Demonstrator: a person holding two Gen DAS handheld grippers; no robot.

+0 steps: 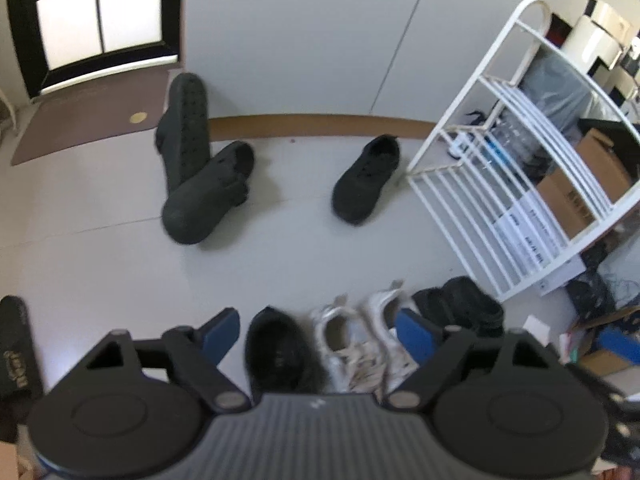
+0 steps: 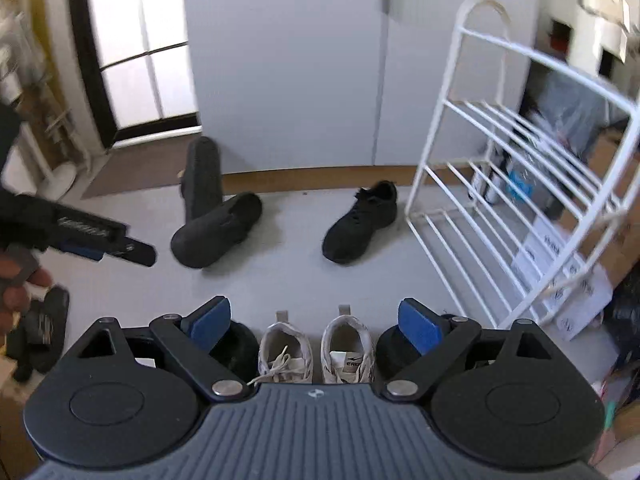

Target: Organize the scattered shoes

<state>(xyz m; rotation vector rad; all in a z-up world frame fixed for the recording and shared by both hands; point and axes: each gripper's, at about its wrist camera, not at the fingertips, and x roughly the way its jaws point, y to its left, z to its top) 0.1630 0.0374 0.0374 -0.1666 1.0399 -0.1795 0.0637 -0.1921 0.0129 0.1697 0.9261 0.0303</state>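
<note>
My left gripper (image 1: pixel 320 330) hung over the near row of shoes with its jaws spread wide and nothing between the blue pads (image 1: pixel 414 334); no pad touched a shoe. My right gripper (image 2: pixel 318 324) was likewise open and empty, pointing down at the same row. That row lay on the pale floor (image 2: pixel 288 276): a pair of white sneakers (image 2: pixel 316 348) side by side, heels away from me, flanked by a black shoe (image 2: pixel 236 350) on the left and another black shoe (image 2: pixel 394 350) on the right, each partly hidden behind a pad. Farther off, near the wooden baseboard (image 2: pixel 320 174), a black lace-up shoe (image 2: pixel 360 222) sat upright and alone, just left of the white wire rack (image 2: pixel 520 184). Well to its left, a dark slip-on (image 2: pixel 218 232) lay on the floor with its mate (image 2: pixel 202 178) propped on end against the wall, sole outward, the two touching. In the right view, my left gripper (image 2: pixel 138 252) appeared at the left edge, held in a hand (image 2: pixel 16 280), above a black sandal (image 2: pixel 44 326) on the floor. The rack's shelves held no shoes in either view; boxes (image 1: pixel 584 184) showed behind its bars. A brown mat (image 1: pixel 88 120) lay before the door.
</note>
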